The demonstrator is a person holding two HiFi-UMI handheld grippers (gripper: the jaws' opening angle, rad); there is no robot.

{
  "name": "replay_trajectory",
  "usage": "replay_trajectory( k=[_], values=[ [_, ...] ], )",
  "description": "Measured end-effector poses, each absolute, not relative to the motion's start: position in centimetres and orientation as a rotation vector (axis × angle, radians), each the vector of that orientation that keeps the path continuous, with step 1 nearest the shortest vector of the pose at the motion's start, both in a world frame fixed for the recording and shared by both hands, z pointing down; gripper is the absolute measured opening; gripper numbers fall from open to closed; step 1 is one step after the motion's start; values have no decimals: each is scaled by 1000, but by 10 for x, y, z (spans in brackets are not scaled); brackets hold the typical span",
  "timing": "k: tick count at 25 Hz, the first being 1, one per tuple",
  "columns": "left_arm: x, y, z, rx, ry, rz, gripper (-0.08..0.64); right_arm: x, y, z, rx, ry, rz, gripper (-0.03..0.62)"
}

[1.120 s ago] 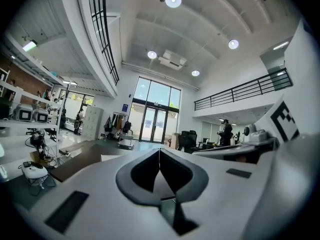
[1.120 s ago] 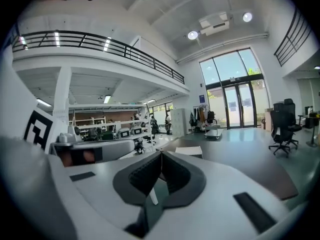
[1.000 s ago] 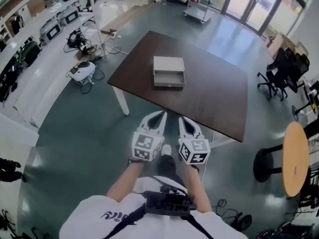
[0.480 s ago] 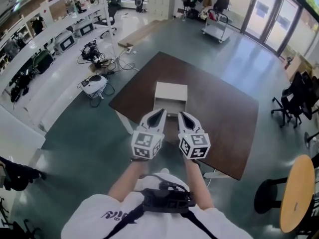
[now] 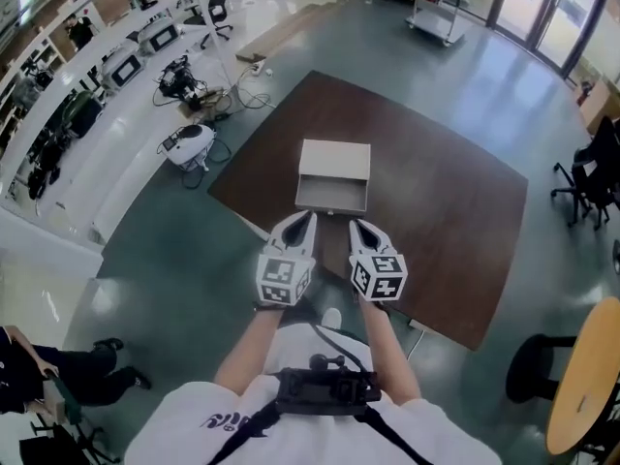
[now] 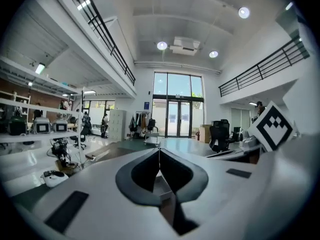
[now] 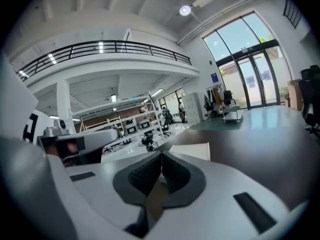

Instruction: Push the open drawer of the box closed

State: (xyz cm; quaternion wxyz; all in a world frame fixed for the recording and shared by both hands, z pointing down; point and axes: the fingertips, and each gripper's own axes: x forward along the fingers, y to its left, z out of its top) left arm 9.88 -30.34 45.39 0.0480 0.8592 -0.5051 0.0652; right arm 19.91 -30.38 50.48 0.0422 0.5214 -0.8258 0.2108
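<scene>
The left tool (image 5: 298, 223) is held out on a bare forearm (image 5: 250, 342) over the near edge of the counter (image 5: 436, 211). It points toward 12 o'clock with its jaws closed tip to tip on nothing. Beside it at 3 o'clock, the right tool (image 5: 358, 229) has the same pose, its jaws likewise closed and empty. The box (image 5: 335, 161) sits on the counter at 12 o'clock from both tools, its drawer (image 5: 331, 198) open toward them and near their tips.
</scene>
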Motion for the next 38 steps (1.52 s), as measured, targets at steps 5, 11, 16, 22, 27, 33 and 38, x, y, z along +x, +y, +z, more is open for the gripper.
replay_trajectory(
  k=[5,11,16,22,27,33,38],
  values=[
    [97,-328,507,2544,-1476,235,8,198,-324,562,1549,-2437,703,5],
    [99,-365,552,2539,-1435,288,9,184,-346,617,1506,-2362,747,5],
    [99,-393,595,2480,-1397,338,9,169,-359,651,1459,-2316,764,5],
    [97,-410,628,2441,-1361,357,8,154,-375,698,1419,-2258,804,5],
    [93,-419,651,2404,-1337,381,8,150,-389,734,1417,-2191,864,6],
    [81,-432,665,2366,-1334,388,8,143,-408,759,1444,-2139,938,64],
    [68,-441,673,2342,-1342,395,8,138,-425,775,1471,-2087,963,64]
  ],
)
